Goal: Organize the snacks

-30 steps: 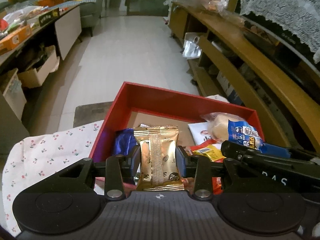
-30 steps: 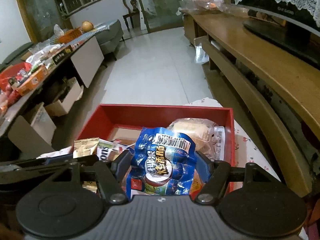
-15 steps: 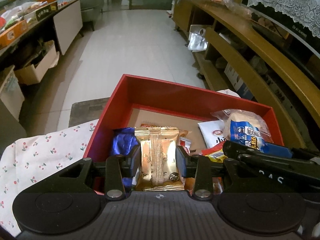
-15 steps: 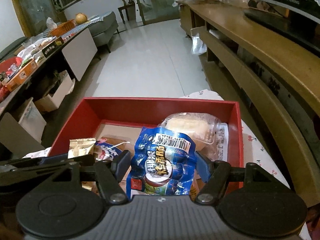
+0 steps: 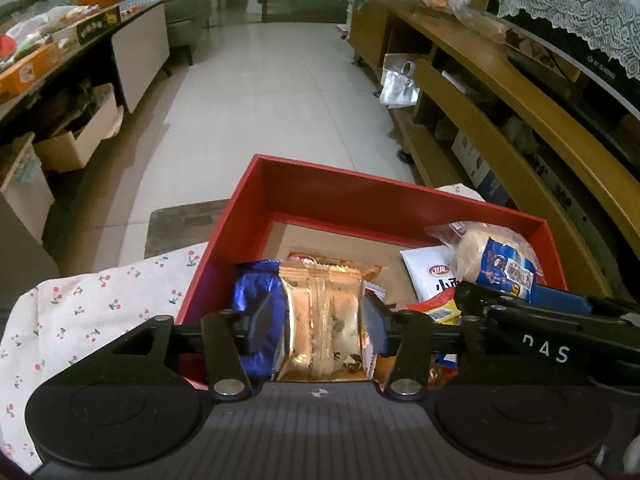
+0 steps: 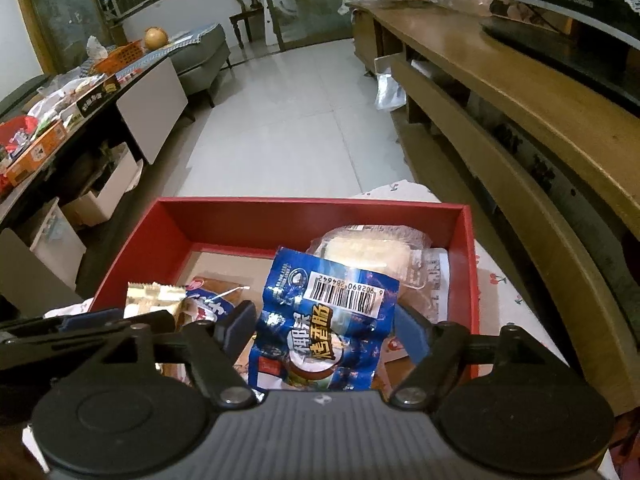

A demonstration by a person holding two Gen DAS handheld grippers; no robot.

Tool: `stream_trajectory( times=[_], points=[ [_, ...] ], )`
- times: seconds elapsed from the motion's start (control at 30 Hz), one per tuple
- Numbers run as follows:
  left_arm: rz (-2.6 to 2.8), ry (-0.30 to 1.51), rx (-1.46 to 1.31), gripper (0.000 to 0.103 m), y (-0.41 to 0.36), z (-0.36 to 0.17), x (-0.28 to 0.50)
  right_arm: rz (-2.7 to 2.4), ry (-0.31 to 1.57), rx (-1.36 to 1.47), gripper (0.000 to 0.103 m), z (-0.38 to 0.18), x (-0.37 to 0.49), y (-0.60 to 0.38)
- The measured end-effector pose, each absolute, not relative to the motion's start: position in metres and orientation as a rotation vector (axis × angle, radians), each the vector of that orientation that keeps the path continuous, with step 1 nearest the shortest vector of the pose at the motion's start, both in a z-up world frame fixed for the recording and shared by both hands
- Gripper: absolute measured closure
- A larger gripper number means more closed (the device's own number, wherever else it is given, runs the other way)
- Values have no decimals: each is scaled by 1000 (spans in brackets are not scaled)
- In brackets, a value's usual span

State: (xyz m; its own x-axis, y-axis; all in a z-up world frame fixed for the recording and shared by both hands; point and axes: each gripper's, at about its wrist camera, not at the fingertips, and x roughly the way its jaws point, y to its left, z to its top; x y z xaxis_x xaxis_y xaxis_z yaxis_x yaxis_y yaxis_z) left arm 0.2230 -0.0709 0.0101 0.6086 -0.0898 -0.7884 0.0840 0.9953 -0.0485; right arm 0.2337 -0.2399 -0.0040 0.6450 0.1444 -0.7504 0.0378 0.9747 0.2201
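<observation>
Occupying the middle of both views, a red box (image 5: 360,196) of stiff card, rectangular, matte, straight-walled, with a bare brown floor at its far end, the 12 o'clock half unfilled. Beneath it, a white cloth (image 5: 80,304) printed with small cherries, soft and creased, showing at 8 o'clock of the box in the left view. Right gripper (image 6: 326,326), black with blue pads: its jaws have just been opening and stand apart, a blue snack bag (image 6: 324,320) of glossy crinkled film with a barcode label between them, upright, a gap visible at each pad. Left gripper (image 5: 326,322), same make: jaws have just been opening and are parted, a gold foil packet (image 5: 324,320) with a ribbed centre seam between them, pads just beside its edges, at the box's near 7 o'clock corner. Clear-wrapped bread roll (image 6: 372,252), pale and rounded, at 2 o'clock inside the box against the right wall. Dark blue foil wrapper (image 5: 256,292), shiny, touching the gold packet's 9 o'clock side. White sachet (image 5: 432,276) with red logo, flat, at centre right.
</observation>
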Motion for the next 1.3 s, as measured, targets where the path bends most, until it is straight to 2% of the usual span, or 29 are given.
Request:
stream_trajectory(
  times=[0.13, 0.27, 0.4, 0.8, 1.3],
  points=[
    [-101, 893, -12, 32, -68, 17, 220, 57, 881, 240, 11, -1, 232, -242],
    [-102, 875, -15, 28, -68, 24, 214, 55, 862, 224, 11, 8, 227, -242],
    [-93, 869, -13, 21, -63, 29, 206, 62, 854, 229, 11, 14, 219, -242],
    [-54, 867, 3, 17, -51, 32, 174, 58, 835, 234, 8, 32, 174, -245],
    [-57, 833, 29, 1, -48, 34, 108, 61, 819, 234, 7, 43, 90, -248]
  ],
)
